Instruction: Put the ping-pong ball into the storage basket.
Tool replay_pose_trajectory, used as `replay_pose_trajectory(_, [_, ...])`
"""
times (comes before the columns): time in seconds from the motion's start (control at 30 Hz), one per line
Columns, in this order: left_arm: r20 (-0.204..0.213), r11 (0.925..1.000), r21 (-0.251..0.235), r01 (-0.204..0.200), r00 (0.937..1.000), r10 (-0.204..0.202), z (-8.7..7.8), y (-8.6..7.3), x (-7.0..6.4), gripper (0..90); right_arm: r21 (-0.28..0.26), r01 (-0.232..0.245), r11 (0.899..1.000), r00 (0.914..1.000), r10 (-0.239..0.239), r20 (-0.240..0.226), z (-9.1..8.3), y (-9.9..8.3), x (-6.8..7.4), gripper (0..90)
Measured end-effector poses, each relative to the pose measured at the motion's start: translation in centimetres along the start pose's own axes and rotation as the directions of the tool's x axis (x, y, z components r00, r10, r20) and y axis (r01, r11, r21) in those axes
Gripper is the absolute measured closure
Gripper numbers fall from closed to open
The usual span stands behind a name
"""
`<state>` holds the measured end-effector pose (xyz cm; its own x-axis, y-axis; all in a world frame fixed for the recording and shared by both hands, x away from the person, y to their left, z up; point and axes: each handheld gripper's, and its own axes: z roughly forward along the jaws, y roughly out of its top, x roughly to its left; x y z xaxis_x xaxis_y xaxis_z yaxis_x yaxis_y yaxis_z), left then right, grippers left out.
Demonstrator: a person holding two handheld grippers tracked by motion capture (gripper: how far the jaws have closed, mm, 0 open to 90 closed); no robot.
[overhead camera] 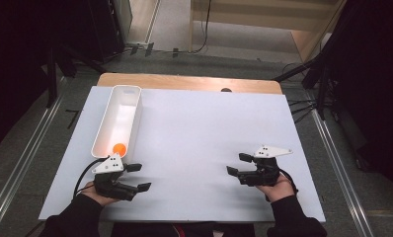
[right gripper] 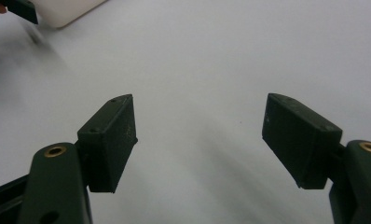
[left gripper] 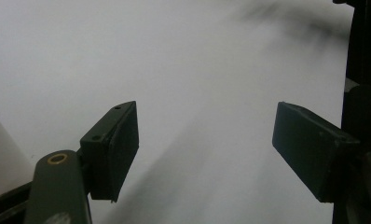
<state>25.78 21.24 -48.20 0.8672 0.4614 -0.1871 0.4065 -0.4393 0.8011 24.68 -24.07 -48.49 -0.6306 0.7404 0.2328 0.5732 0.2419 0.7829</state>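
An orange ball (overhead camera: 119, 149) lies at the near end of a long white bin (overhead camera: 128, 95) on the left part of the white table top. Just below the bin's near end, my left gripper (overhead camera: 139, 177) rests low over the table, open, nothing between its fingers (left gripper: 113, 149). Across the table at the right, my right gripper (overhead camera: 238, 164) is also open and empty, pointing left toward the middle. In the right gripper view its fingers (right gripper: 110, 140) stand wide apart over bare white surface, and a corner of the bin (right gripper: 67, 11) shows at the top left.
The white sheet (overhead camera: 209, 128) covers a wooden table whose far edge (overhead camera: 184, 81) shows behind it. Dark stands and cables sit on the floor at both sides. Metal rails run along the floor left and right of the table.
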Motion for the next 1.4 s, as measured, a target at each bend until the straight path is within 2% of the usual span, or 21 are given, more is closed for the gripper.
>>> replay_pose_trajectory(0.73, [-0.003, 1.0, -0.001, -0.002, 1.0, 0.002, 0.0, 0.0, 0.0, 23.2, 0.0, -0.01, 1.0, 0.9989, 0.01, 0.046, -1.7, -2.0, -0.4, 24.8])
replay_pose_trajectory(1.4, [-0.004, 1.0, 0.001, 0.0, 1.0, 0.0, 0.1, 0.0, -0.1, 23.2, 0.01, -0.016, 1.0, 0.9992, 0.016, 0.038, -1.9, -3.0, -0.3, 24.8])
